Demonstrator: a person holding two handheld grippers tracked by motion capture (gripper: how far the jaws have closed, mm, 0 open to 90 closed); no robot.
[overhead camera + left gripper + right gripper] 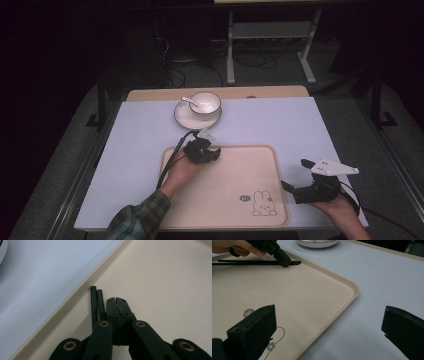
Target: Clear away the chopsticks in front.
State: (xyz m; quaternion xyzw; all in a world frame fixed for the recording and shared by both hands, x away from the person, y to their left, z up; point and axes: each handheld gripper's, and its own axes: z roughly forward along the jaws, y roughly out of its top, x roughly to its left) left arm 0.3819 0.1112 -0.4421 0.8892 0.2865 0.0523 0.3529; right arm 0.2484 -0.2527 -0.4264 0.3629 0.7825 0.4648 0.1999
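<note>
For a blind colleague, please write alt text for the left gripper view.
The left gripper has its black fingers closed together above a beige tray, beside two black chopsticks lying along the tray's raised rim. Pale table surface lies beyond the rim.

- Two black chopsticks (pixel 96 305), thin, side by side, seemingly flat on the beige tray (pixel 175 277) (just inside its raised rim).

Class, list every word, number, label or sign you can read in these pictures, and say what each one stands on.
No word or number can be read.
Tray: a small round grey mark beside the rabbit drawing; its sign is too small to read in the high view and cut off in the right gripper view.
</note>
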